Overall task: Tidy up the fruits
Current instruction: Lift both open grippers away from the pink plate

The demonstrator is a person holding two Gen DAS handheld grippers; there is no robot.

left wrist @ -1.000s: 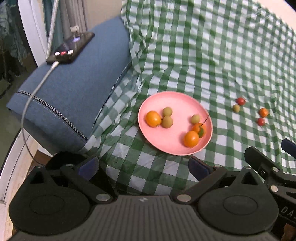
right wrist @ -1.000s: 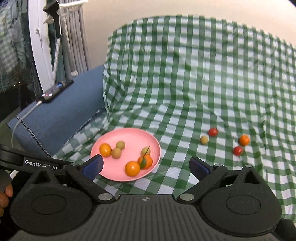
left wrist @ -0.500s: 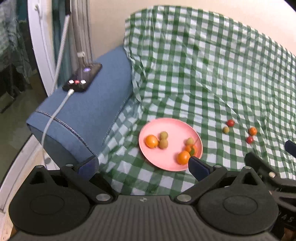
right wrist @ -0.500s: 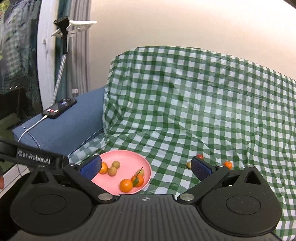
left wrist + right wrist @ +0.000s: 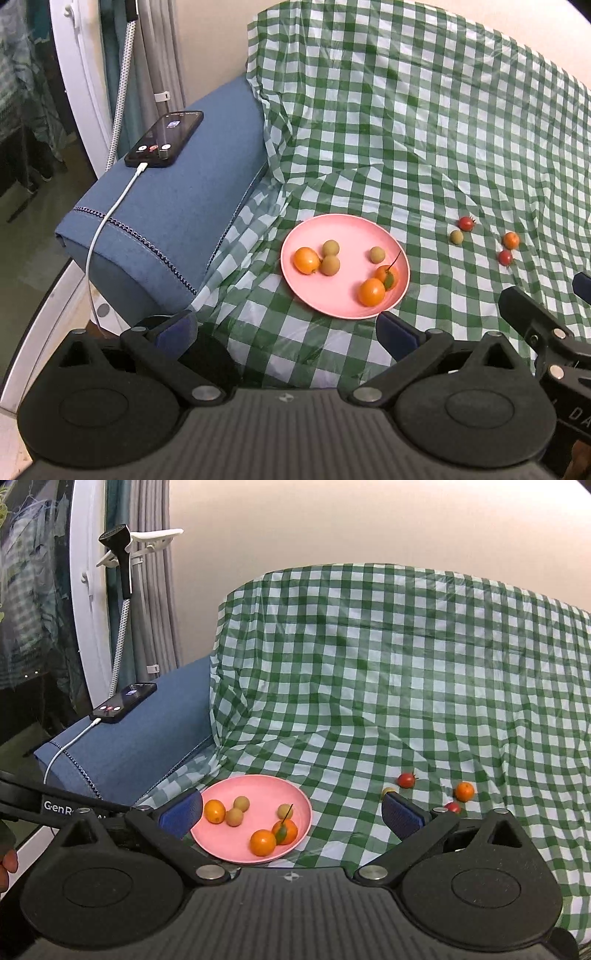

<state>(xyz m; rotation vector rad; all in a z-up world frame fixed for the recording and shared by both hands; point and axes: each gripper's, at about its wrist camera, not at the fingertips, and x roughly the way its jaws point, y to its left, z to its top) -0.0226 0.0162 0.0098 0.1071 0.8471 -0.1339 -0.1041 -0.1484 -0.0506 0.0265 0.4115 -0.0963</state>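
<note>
A pink plate (image 5: pixel 351 229) (image 5: pixel 229 786) lies on the green checked cloth and holds three oranges and three small green-brown fruits. To its right, loose on the cloth, lie a red tomato (image 5: pixel 466 223) (image 5: pixel 406 780), a green-brown fruit (image 5: pixel 457 237), a small orange (image 5: pixel 511 240) (image 5: pixel 464 791) and a second red tomato (image 5: pixel 505 257) (image 5: pixel 453 806). My left gripper (image 5: pixel 284 328) is open and empty, near the plate's front edge. My right gripper (image 5: pixel 291 808) is open and empty, above the plate's near side; it also shows at the right edge of the left wrist view.
A blue sofa arm (image 5: pixel 177 206) (image 5: pixel 129 738) stands left of the plate with a phone (image 5: pixel 164 139) (image 5: pixel 123 702) on it, plugged into a white cable (image 5: pixel 107 221). The cloth (image 5: pixel 406 129) drapes up the backrest. A curtain and white frame stand at far left.
Both grippers have pulled back and tilted up from the plate, so the fruits look smaller and lower. Both stay open; no fruit has moved.
</note>
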